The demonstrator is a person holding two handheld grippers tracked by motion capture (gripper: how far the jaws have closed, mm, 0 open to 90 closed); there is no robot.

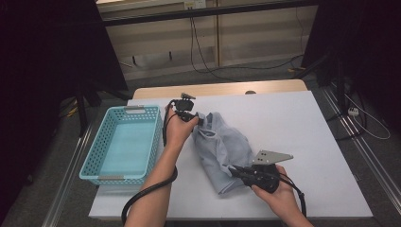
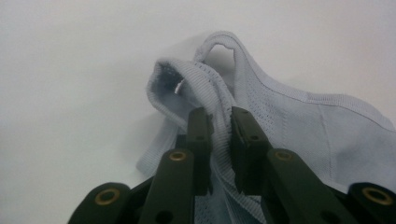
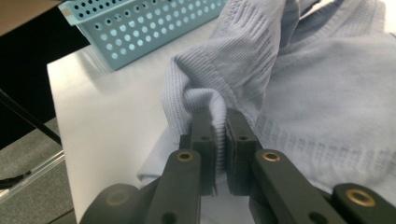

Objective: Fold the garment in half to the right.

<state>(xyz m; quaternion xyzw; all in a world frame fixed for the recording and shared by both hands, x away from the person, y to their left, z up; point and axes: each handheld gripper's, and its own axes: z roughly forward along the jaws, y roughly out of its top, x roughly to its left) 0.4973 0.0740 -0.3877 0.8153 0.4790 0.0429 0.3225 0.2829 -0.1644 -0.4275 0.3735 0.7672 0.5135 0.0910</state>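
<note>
High view: garment (image 1: 222,146) between both pinching tongs, left (image 1: 201,119), right (image 1: 235,171).

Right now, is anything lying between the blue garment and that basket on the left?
Nothing visible. The light blue garment lies on the white table beside the turquoise basket; only bare tabletop and the person's left forearm lie between. Both the left gripper and the right gripper already pinch its fabric.

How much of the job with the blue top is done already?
Done: both grippers have hold of the light blue knit top, the left gripper at its ribbed far end, the right gripper at a fold of the near end. In hand: the top lies bunched on the white table, pinched at both ends. Probably left: getting it into the blue basket, which holds nothing.
</note>
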